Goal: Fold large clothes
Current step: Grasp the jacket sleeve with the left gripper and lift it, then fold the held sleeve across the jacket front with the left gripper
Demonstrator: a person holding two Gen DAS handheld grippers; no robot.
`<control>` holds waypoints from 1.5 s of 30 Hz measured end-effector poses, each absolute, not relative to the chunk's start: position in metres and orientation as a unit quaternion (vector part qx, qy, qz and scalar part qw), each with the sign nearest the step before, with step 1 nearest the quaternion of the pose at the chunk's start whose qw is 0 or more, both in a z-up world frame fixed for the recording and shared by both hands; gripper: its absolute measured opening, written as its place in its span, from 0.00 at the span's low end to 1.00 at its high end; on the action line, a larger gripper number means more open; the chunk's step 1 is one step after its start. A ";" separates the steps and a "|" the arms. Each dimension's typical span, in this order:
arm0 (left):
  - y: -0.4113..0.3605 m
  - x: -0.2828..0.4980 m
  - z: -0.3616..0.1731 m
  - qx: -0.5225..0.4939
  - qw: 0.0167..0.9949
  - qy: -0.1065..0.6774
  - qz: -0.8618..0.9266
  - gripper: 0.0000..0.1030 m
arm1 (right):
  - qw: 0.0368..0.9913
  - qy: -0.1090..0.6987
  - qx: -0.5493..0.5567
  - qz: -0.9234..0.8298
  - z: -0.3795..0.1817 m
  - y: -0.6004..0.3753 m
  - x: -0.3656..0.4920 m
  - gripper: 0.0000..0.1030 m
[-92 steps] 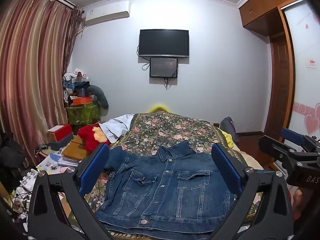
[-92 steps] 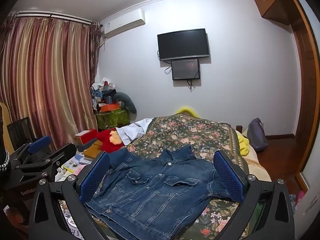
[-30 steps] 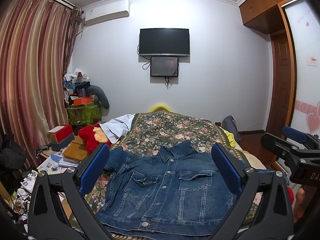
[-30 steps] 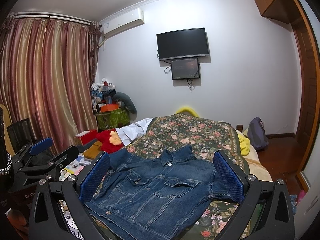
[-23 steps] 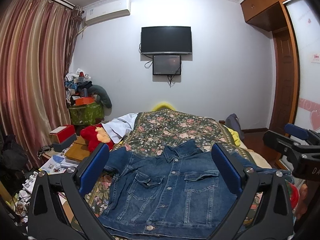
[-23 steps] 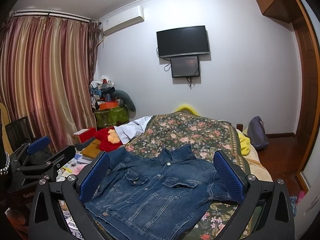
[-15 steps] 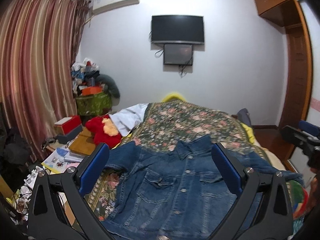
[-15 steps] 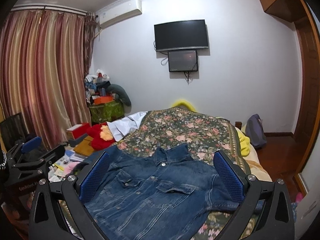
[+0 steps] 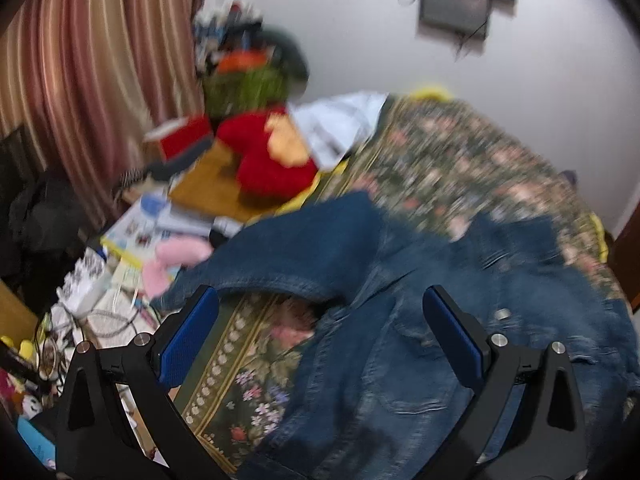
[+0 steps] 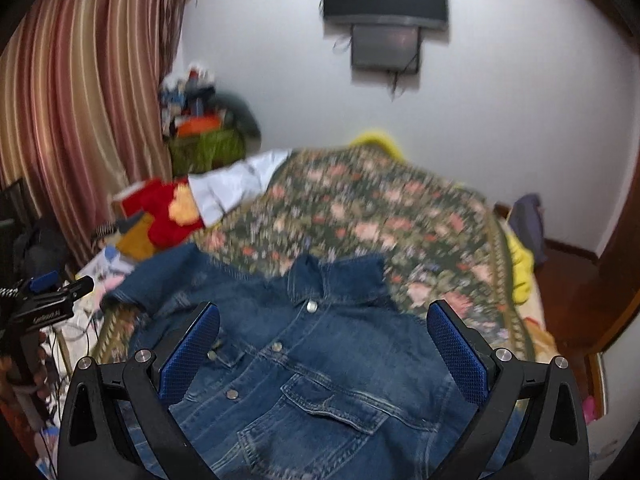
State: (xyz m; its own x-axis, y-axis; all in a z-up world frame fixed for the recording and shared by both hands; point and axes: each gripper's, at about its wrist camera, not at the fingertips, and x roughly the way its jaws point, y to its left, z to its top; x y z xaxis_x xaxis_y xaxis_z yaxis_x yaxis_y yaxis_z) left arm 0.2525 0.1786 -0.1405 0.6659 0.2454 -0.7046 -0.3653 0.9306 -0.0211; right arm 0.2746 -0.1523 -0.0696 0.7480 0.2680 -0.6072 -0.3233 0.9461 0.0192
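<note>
A blue denim jacket (image 9: 420, 340) lies front up and spread on the floral bedspread (image 9: 460, 168). Its left sleeve (image 9: 288, 256) stretches toward the bed's left edge. My left gripper (image 9: 320, 336) is open and empty, just above the sleeve and the jacket's left side. In the right wrist view the jacket (image 10: 320, 376) fills the lower half, collar (image 10: 336, 276) up. My right gripper (image 10: 324, 348) is open and empty above the jacket's chest. The left gripper (image 10: 60, 284) shows at the far left of that view.
A red plush toy (image 9: 268, 152), books and clutter (image 9: 132, 240) sit left of the bed. A white shirt (image 10: 236, 180) lies at the bed's far left. Striped curtains (image 10: 80, 100) hang left. A yellow cloth (image 10: 520, 268) and a wooden door are right.
Both grippers have dropped and moved forward over the jacket. The left one has swung left toward the sleeve. Both stay open.
</note>
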 end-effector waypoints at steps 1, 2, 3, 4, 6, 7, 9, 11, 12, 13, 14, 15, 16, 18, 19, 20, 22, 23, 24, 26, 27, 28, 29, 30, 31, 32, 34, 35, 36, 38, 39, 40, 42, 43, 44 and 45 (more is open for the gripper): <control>0.186 0.259 -0.152 -0.088 0.903 0.384 0.168 1.00 | 0.929 0.329 -0.046 0.161 -0.078 -0.149 0.285 1.00; 0.192 0.262 -0.161 -0.096 0.898 0.394 0.168 1.00 | 0.923 0.347 -0.052 0.161 -0.090 -0.145 0.299 1.00; 0.198 0.265 -0.170 -0.106 0.893 0.404 0.168 1.00 | 0.918 0.358 -0.055 0.163 -0.099 -0.142 0.308 1.00; 0.204 0.269 -0.179 -0.118 0.887 0.416 0.165 1.00 | 0.910 0.374 -0.058 0.168 -0.111 -0.138 0.320 1.00; 0.215 0.276 -0.196 -0.144 0.876 0.434 0.156 1.00 | 0.890 0.415 -0.058 0.179 -0.137 -0.131 0.342 1.00; 0.221 0.280 -0.203 -0.159 0.871 0.439 0.153 1.00 | 0.882 0.431 -0.057 0.184 -0.148 -0.128 0.350 1.00; 0.229 0.285 -0.210 -0.180 0.866 0.444 0.147 1.00 | 0.861 0.469 -0.057 0.190 -0.174 -0.120 0.367 1.00; 0.238 0.293 -0.217 -0.204 0.862 0.445 0.131 1.00 | 0.841 0.500 -0.066 0.197 -0.198 -0.110 0.383 1.00; 0.245 0.299 -0.221 -0.219 0.860 0.445 0.124 1.00 | 0.832 0.512 -0.069 0.202 -0.207 -0.107 0.387 1.00; 0.250 0.303 -0.224 -0.229 0.857 0.445 0.122 0.95 | 0.823 0.524 -0.072 0.206 -0.215 -0.103 0.391 1.00; 0.257 0.308 -0.226 -0.241 0.854 0.443 0.124 0.91 | 0.814 0.536 -0.075 0.211 -0.224 -0.098 0.395 1.00; 0.264 0.313 -0.229 -0.249 0.853 0.442 0.125 0.90 | 0.804 0.548 -0.077 0.217 -0.231 -0.094 0.399 1.00; 0.270 0.319 -0.231 -0.261 0.850 0.440 0.125 0.88 | 0.797 0.557 -0.078 0.221 -0.236 -0.091 0.401 1.00; 0.283 0.327 -0.235 -0.285 0.846 0.434 0.120 0.84 | 0.786 0.571 -0.079 0.224 -0.247 -0.084 0.406 1.00; 0.288 0.331 -0.237 -0.293 0.844 0.432 0.124 0.77 | 0.783 0.575 -0.078 0.225 -0.250 -0.083 0.407 1.00; 0.293 0.336 -0.238 -0.298 0.842 0.431 0.131 0.67 | 0.781 0.578 -0.077 0.224 -0.253 -0.082 0.408 1.00; 0.298 0.343 -0.237 -0.292 0.839 0.432 0.153 0.47 | 0.778 0.583 -0.075 0.223 -0.257 -0.081 0.409 1.00; 0.298 0.347 -0.235 -0.280 0.840 0.433 0.169 0.36 | 0.777 0.584 -0.073 0.223 -0.258 -0.083 0.410 1.00; 0.297 0.349 -0.230 -0.263 0.844 0.430 0.182 0.32 | 0.777 0.585 -0.071 0.222 -0.258 -0.084 0.410 1.00; 0.291 0.351 -0.218 -0.224 0.855 0.422 0.201 0.22 | 0.776 0.587 -0.065 0.221 -0.256 -0.088 0.411 1.00; 0.288 0.354 -0.210 -0.205 0.862 0.415 0.206 0.21 | 0.777 0.587 -0.061 0.220 -0.255 -0.090 0.412 1.00; 0.281 0.354 -0.201 -0.184 0.871 0.405 0.209 0.19 | 0.778 0.586 -0.056 0.219 -0.252 -0.093 0.411 1.00; 0.271 0.354 -0.190 -0.158 0.881 0.393 0.210 0.17 | 0.780 0.585 -0.053 0.219 -0.249 -0.096 0.411 1.00; 0.261 0.353 -0.180 -0.138 0.890 0.383 0.207 0.15 | 0.782 0.582 -0.050 0.218 -0.245 -0.098 0.410 1.00; 0.249 0.353 -0.170 -0.120 0.899 0.372 0.198 0.14 | 0.784 0.580 -0.048 0.218 -0.242 -0.101 0.409 1.00; 0.233 0.353 -0.159 -0.097 0.909 0.361 0.185 0.13 | 0.786 0.576 -0.046 0.217 -0.237 -0.104 0.408 1.00; 0.201 0.354 -0.146 -0.049 0.922 0.348 0.161 0.13 | 0.792 0.570 -0.043 0.215 -0.229 -0.110 0.405 1.00; 0.182 0.356 -0.143 -0.026 0.927 0.346 0.145 0.13 | 0.795 0.566 -0.041 0.215 -0.224 -0.112 0.403 1.00; 0.166 0.359 -0.144 -0.013 0.928 0.350 0.128 0.13 | 0.797 0.563 -0.038 0.215 -0.219 -0.116 0.400 1.00; 0.140 0.365 -0.156 -0.006 0.923 0.375 0.090 0.13 | 0.801 0.558 -0.031 0.216 -0.209 -0.122 0.395 1.00; 0.133 0.368 -0.165 -0.013 0.917 0.391 0.076 0.13 | 0.803 0.555 -0.027 0.217 -0.203 -0.126 0.391 1.00; 0.127 0.372 -0.177 -0.026 0.909 0.412 0.060 0.13 | 0.804 0.552 -0.024 0.218 -0.198 -0.128 0.388 1.00; 0.121 0.377 -0.204 -0.051 0.890 0.450 0.044 0.15 | 0.810 0.544 -0.022 0.219 -0.188 -0.136 0.379 1.00; 0.118 0.377 -0.216 -0.057 0.883 0.464 0.045 0.18 | 0.812 0.541 -0.023 0.218 -0.184 -0.138 0.375 1.00; 0.117 0.377 -0.228 -0.062 0.876 0.477 0.045 0.21 | 0.815 0.537 -0.024 0.217 -0.179 -0.142 0.371 1.00; 0.116 0.377 -0.238 -0.067 0.869 0.489 0.044 0.23 | 0.817 0.534 -0.025 0.215 -0.175 -0.146 0.366 1.00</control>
